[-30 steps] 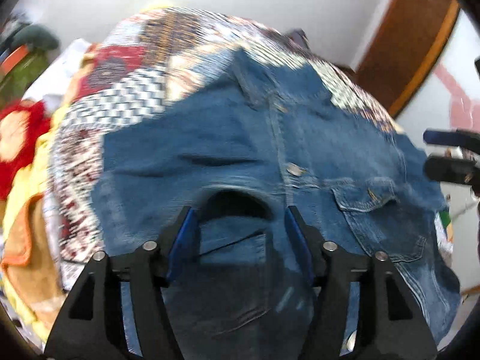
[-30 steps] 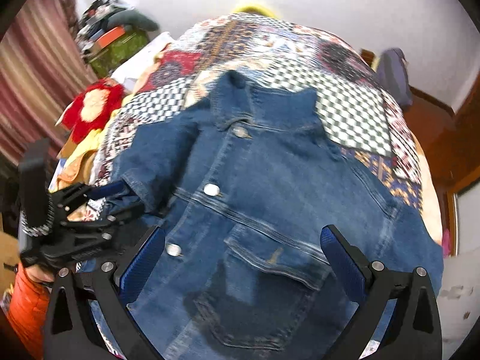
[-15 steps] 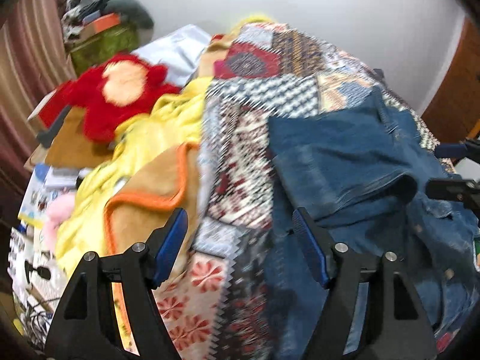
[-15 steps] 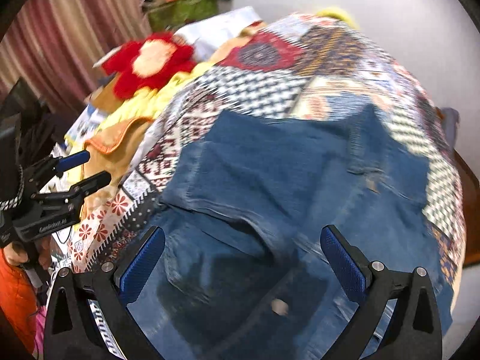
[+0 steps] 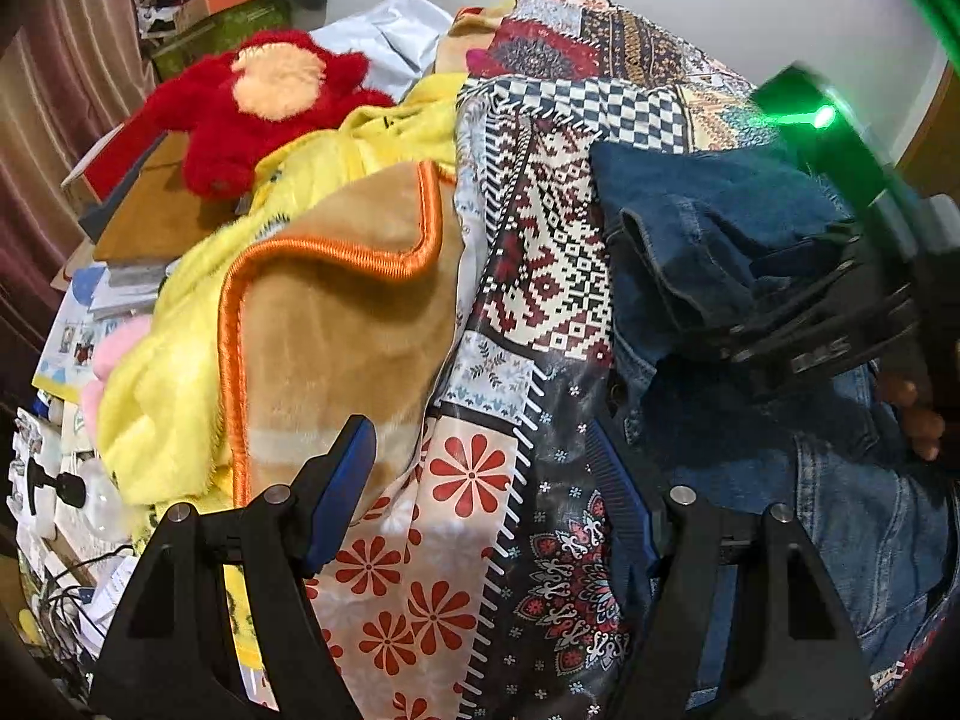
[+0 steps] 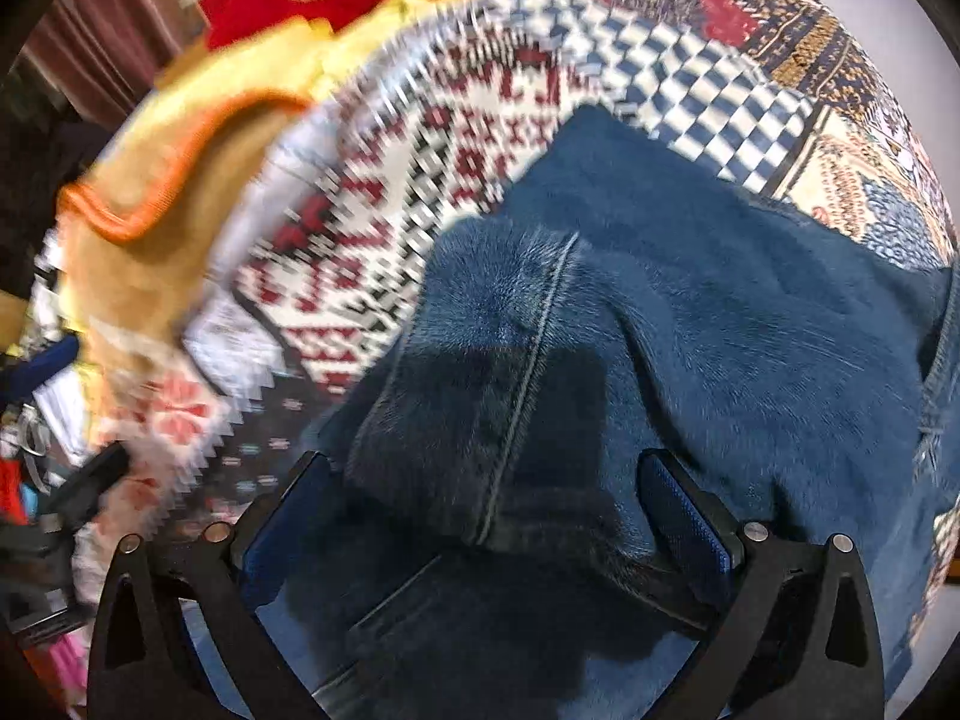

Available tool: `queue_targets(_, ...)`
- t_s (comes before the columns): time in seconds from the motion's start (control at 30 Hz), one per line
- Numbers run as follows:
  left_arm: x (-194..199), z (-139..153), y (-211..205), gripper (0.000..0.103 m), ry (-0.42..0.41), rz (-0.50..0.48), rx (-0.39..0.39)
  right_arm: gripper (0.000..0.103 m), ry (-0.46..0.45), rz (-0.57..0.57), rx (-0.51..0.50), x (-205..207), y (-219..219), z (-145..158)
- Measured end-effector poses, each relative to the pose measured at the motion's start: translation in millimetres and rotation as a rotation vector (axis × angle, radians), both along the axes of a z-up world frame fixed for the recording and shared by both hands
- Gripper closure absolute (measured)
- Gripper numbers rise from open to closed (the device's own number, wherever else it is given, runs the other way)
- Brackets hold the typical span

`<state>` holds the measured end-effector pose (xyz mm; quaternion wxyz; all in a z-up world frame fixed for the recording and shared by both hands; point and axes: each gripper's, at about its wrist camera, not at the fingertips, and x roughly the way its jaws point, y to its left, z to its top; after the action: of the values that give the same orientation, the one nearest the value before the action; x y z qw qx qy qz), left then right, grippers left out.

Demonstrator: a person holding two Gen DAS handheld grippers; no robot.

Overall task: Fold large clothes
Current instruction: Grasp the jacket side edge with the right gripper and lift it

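Note:
A blue denim jacket (image 5: 708, 228) lies on a patchwork bedspread (image 5: 540, 252), its left sleeve folded in over the body. My left gripper (image 5: 486, 492) is open and empty, over the bedspread just left of the jacket's edge. My right gripper (image 6: 480, 504) is open with the folded sleeve's cuff (image 6: 498, 420) between its fingers; it shows in the left wrist view (image 5: 798, 300) over the sleeve, with a green light on its body.
A tan blanket with orange trim (image 5: 336, 312) and a yellow blanket (image 5: 180, 336) lie left of the bedspread. A red plush toy (image 5: 264, 102) sits behind them. Papers and clutter (image 5: 66, 348) lie at the far left, by a curtain.
My left gripper let go of the jacket and swung left off it onto the bedspread. My right gripper moved left and down onto the folded sleeve and narrowed its opening.

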<state>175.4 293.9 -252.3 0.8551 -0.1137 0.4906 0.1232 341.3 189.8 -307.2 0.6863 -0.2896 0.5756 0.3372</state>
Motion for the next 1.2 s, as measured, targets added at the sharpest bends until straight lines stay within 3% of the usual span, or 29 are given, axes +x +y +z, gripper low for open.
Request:
queue_targets(0.13,-1.6,-2.6,1.8,0.032,-0.002,0.016,-0.017,0.007,-0.045,0.010,0.002,-1.3,1.0,-6.3)
queue_targets(0.23,-2.0,-3.0,1.3,0.032,0.000,0.023,-0.022,0.031,-0.005,-0.031,0.064,7.1,-7.7,4.1)
queue_targets(0.3,-1.6,-2.5,0.6,0.032,0.002,0.026,-0.025,0.057,0.035,-0.044,0.101,12.7,-13.5,8.6)
queue_targets(0.33,-1.9,-1.4,-0.9,0.032,0.002,0.027,-0.025,0.063,0.058,-0.055,0.118,15.5,-16.6,10.6)
queue_targets(0.37,-2.0,-0.1,-2.7,0.032,0.000,0.026,-0.025,0.079,0.075,-0.075,0.131,17.9,-20.1,13.2)
queue_targets(0.5,-1.8,6.5,-11.5,0.032,-0.006,0.005,-0.006,0.083,0.088,-0.106,0.186,24.5,-35.5,30.6)
queue_targets(0.8,19.1,21.8,-37.3,0.032,-0.020,-0.048,0.018,0.086,-0.078,-0.109,0.318,14.3,-80.2,106.5)
queue_targets(1.0,47.9,34.9,-67.1,0.032,-0.033,-0.117,0.040,0.086,-0.192,-0.203,0.435,22.1,-158.8,169.0)
queue_targets(1.2,84.5,42.5,-109.7,0.032,-0.038,-0.217,0.061,0.086,-0.221,-0.333,0.486,30.8,-244.6,192.1)
